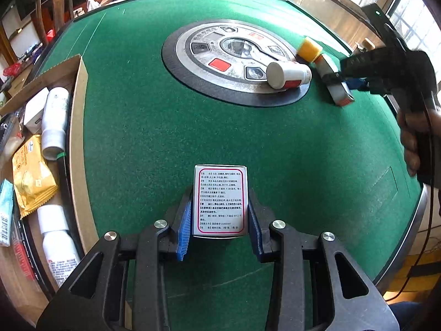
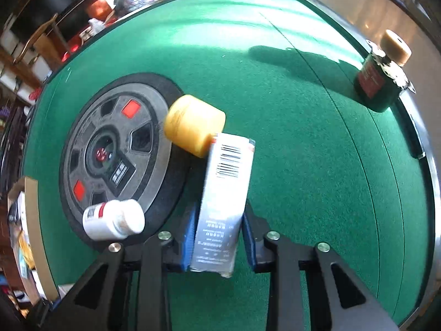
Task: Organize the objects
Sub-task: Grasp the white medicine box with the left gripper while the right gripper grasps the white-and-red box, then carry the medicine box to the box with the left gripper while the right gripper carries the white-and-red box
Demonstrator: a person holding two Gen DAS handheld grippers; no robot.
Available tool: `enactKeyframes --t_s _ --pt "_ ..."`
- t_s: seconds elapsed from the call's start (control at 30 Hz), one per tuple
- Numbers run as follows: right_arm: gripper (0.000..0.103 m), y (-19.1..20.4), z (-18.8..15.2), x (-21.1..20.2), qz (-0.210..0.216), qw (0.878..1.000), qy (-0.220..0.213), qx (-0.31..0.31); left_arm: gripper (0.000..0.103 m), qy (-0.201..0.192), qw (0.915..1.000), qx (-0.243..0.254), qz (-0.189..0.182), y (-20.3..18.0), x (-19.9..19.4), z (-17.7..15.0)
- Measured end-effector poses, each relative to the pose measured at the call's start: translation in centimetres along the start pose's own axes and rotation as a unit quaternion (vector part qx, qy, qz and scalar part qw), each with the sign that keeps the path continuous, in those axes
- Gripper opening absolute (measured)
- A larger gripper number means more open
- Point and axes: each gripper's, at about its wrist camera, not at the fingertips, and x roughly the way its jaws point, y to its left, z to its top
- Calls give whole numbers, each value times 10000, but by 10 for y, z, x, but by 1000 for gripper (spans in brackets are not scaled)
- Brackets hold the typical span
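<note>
The green felt table fills most of what I see, with its round grey control panel set in the middle. At the left edge sits my cardboard box, already holding white bottles, a white carton and a yellow sachet (packed fairly close together). Lying on its side on the near right rim of the panel is a white pill bottle, and just beyond it a bottle with a yellow cap. At the far right edge of the table stands a dark green jar with a tan lid. My right tongs are clamped on a long grey-white carton, its far end touching the yellow cap. My left tongs grip a small white medicine box with pink-framed print, near me over bare felt
</note>
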Motion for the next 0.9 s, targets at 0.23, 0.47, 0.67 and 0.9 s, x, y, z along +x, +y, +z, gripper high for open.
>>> enactKeyframes --t_s 0.23,0.47,0.67,0.9 --pt "26 9 -66 -41 427 9975 -235 -506 34 -68 9999 -86 -58 0 0 0" --pt "26 31 -114 -44 1011 9925 100 -679 34 -171 9998 -79 -90 -7 -10 -8" --pt "26 53 -116 -48 1119 9898 113 -871 35 -270 9996 86 -50 -16 -26 -16" --pt "26 75 -125 -61 1185 9876 9 -1032 35 -463 9988 127 -60 -11 -52 -23"
